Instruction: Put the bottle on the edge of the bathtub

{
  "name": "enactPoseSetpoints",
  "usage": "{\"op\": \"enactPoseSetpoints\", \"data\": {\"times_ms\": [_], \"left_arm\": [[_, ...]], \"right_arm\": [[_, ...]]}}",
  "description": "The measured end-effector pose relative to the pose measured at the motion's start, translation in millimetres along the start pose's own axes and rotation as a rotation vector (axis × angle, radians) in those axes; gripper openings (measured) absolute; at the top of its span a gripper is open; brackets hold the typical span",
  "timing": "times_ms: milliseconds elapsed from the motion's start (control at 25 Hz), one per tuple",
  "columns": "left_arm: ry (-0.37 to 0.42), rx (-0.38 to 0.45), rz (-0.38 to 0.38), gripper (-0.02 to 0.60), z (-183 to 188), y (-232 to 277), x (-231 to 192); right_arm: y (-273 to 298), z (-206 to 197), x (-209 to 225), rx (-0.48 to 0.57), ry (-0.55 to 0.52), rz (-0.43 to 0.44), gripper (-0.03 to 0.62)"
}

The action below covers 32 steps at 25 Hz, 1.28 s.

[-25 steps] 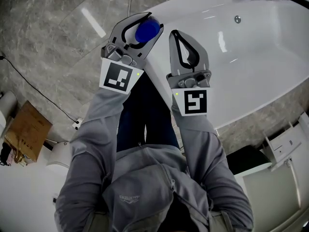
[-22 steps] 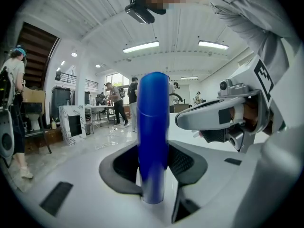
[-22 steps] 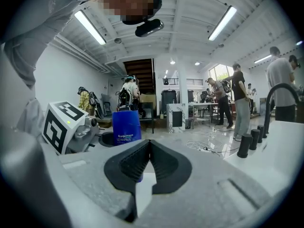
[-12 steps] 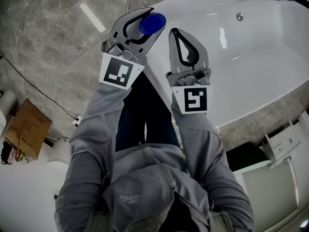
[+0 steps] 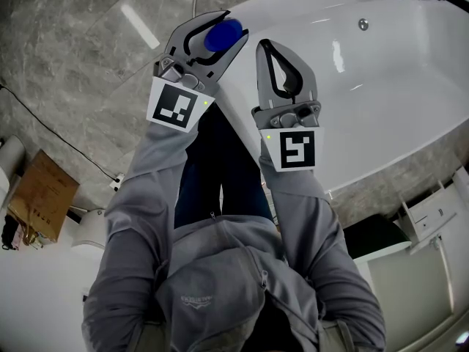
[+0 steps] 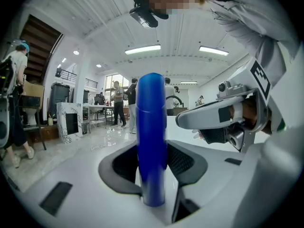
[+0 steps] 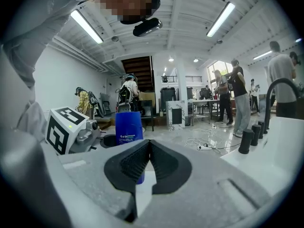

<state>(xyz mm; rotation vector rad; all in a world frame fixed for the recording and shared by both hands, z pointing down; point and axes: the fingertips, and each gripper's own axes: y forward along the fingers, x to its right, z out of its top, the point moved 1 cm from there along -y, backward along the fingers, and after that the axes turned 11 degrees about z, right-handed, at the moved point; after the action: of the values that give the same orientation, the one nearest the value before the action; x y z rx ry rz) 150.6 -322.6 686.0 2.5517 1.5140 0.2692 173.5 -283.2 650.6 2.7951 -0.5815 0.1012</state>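
Looks like a big open test hall or workshop, not anyone's real bathroom. The white bathtub [image 5: 381, 86] just sits out on a grey marble-look floor [image 5: 66, 57], with a loose cable [image 5: 44, 127] and a cardboard box [image 5: 40, 196] nearby. Around it there are 2 strip lights [image 6: 142, 48] on a ribbed ceiling [image 6: 95, 13], an open staircase [image 7: 137, 68], and people [image 6: 117, 101] hanging around work tables [image 6: 97, 107]

You've got one blue bottle [image 5: 222, 35], one bathtub [image 5: 381, 101], and two claws: left claw [image 5: 231, 26], right claw [image 5: 264, 45].
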Motion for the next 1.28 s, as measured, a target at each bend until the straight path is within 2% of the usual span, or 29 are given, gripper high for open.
{"op": "enactPoseSetpoints", "data": {"times_ms": [360,480,680,1040,1280], "left_arm": [[-0.008,-0.008,-0.032,0.157,0.9,-2.6,6.5],[-0.010,-0.030,-0.054,0.195,-5.0,-5.0,7.5],[-0.056,-0.091,-0.030,0.225,-22.2,-6.1,0.9],[-0.071,-0.097,-0.016,0.232,-16.1,-29.2,-2.9],[-0.079,-0.114,0.020,0.232,-13.8,-54.1,-4.1]], "right_arm": [[-0.9,5.7,-8.2,0.002,-0.010,0.003,0.003],[1.1,5.0,-14.5,0.002,-0.012,0.004,0.003],[3.9,7.3,-23.1,0.007,-0.010,0.006,0.003],[-5.5,15.1,-44.4,0.001,-0.022,0.005,0.003],[-15.8,23.6,-64.0,-0.003,-0.037,0.008,0.003]]}}
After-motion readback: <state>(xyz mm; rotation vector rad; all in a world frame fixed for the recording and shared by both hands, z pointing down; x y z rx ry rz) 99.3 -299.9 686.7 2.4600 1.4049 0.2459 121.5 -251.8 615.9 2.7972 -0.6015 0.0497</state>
